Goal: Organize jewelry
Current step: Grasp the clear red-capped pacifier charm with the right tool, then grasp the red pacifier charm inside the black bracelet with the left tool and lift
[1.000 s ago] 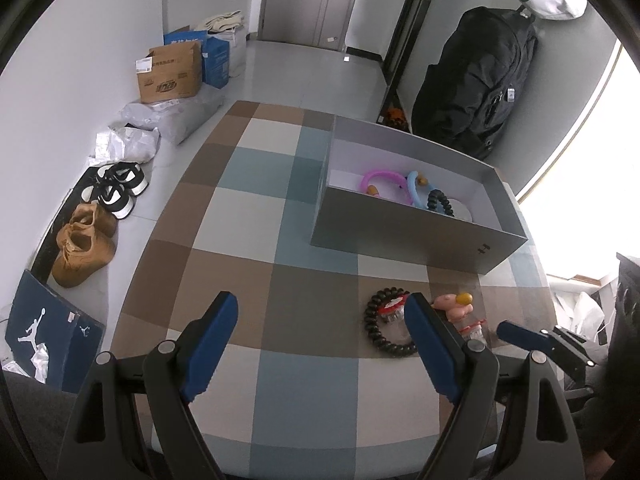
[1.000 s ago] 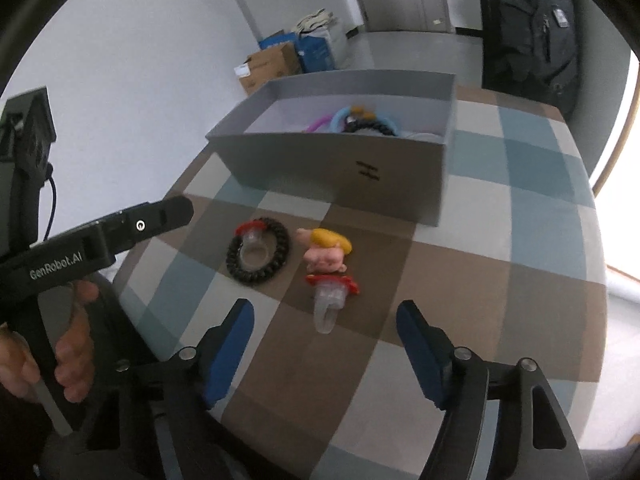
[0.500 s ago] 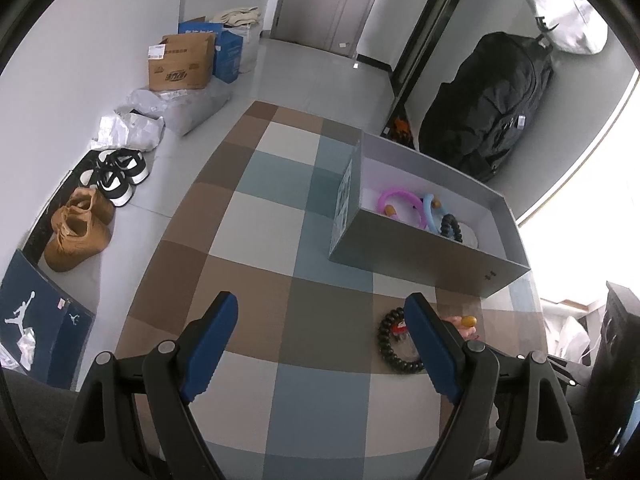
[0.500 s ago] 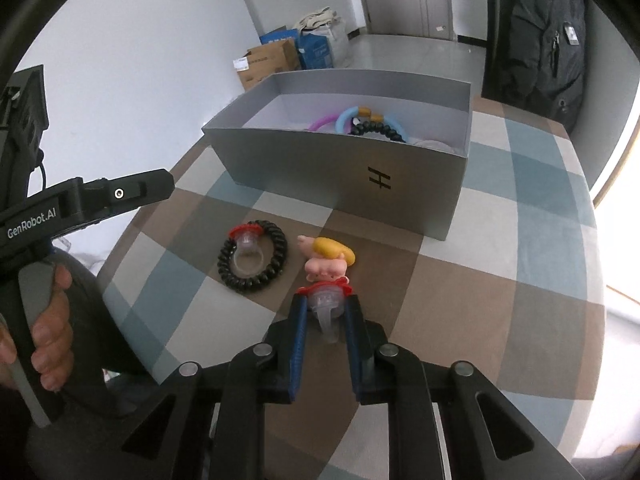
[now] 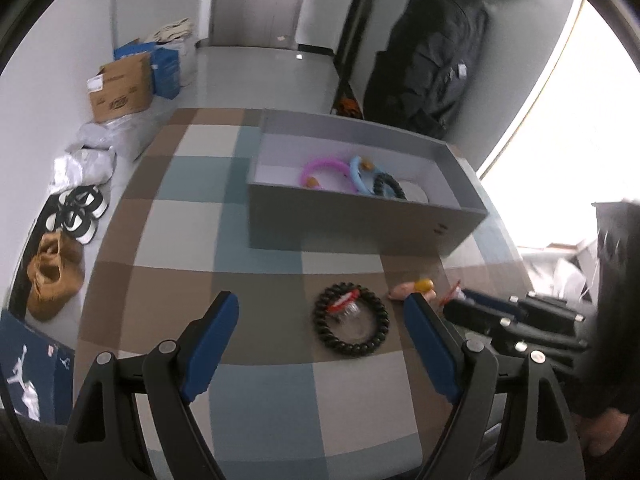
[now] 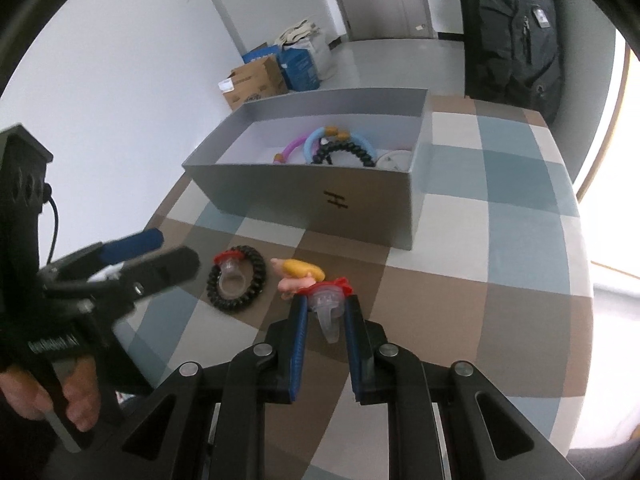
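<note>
A grey box (image 5: 360, 216) (image 6: 320, 196) stands on the checked tabletop and holds pink, blue and black bracelets (image 5: 344, 176) (image 6: 336, 146). In front of it lies a black coiled bracelet (image 5: 351, 319) (image 6: 237, 283) around a clear red-topped ring. My right gripper (image 6: 327, 311) is shut on a clear charm with a red top (image 6: 328, 304), with a pink and yellow figure (image 6: 298, 274) attached. My left gripper (image 5: 320, 316) is open and empty, hovering just in front of the black bracelet. In the right wrist view the left gripper (image 6: 132, 264) shows at the left.
The checked table (image 5: 260, 400) has a round edge at left and front. On the floor to the left are shoes (image 5: 56, 272), cardboard boxes (image 5: 120, 88) and bags. A black backpack (image 5: 432, 64) leans behind the grey box.
My right gripper closed on the clear red-topped charm and has raised it slightly. My left gripper swung back toward the black bracelet and stays open.
</note>
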`<state>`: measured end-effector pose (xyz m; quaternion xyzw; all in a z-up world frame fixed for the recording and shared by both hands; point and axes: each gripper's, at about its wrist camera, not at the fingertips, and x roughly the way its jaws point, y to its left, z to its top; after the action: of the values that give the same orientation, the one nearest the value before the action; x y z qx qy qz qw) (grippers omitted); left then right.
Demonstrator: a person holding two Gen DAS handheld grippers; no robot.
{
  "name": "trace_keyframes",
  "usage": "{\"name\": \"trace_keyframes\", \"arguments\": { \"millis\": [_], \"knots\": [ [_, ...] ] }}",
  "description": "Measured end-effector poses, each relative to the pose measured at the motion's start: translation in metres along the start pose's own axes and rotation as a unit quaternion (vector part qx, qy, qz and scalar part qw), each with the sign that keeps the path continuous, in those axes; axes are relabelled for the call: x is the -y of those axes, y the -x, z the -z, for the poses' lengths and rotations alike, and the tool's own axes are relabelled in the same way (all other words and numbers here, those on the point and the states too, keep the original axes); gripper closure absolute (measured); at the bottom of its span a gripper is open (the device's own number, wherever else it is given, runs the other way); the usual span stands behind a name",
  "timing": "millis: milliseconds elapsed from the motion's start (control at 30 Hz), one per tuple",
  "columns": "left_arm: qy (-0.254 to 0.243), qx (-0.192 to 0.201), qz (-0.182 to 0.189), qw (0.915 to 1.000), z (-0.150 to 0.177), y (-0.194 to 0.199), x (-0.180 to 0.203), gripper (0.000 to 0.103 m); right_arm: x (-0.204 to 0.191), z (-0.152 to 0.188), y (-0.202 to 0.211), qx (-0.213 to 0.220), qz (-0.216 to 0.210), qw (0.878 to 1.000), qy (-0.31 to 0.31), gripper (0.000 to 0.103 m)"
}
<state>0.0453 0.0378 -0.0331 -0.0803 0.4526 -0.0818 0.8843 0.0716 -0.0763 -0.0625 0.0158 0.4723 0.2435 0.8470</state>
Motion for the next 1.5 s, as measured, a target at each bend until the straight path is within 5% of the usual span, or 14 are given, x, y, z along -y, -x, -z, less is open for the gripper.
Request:
{"name": "trace_keyframes", "arguments": {
  "millis": [167, 333, 733, 933, 1500],
  "knots": [
    [-0.019, -0.014, -0.016, 0.9996, 0.002, -0.007, 0.006, 0.037, 0.001, 0.000, 0.003, 0.006, -0.004, 1.000, -0.007, 0.086],
    [-0.033, -0.022, -0.017, 0.9991, 0.002, -0.012, 0.011, 0.063, 0.005, 0.002, 0.007, 0.006, -0.006, 1.000, -0.009, 0.086],
    [-0.113, -0.034, -0.045, 0.9920, 0.010, -0.019, 0.034, 0.090, 0.009, -0.001, 0.009, 0.011, -0.012, 1.000, -0.022, 0.086],
    [-0.143, -0.035, -0.049, 0.9879, 0.015, -0.016, 0.044, 0.091, 0.011, -0.003, 0.013, 0.019, -0.014, 0.999, -0.028, 0.086],
    [-0.021, -0.021, 0.066, 0.9973, -0.008, 0.001, 0.018, 0.092, 0.020, -0.013, 0.031, 0.058, -0.036, 0.996, -0.058, 0.086]
  ]
}}
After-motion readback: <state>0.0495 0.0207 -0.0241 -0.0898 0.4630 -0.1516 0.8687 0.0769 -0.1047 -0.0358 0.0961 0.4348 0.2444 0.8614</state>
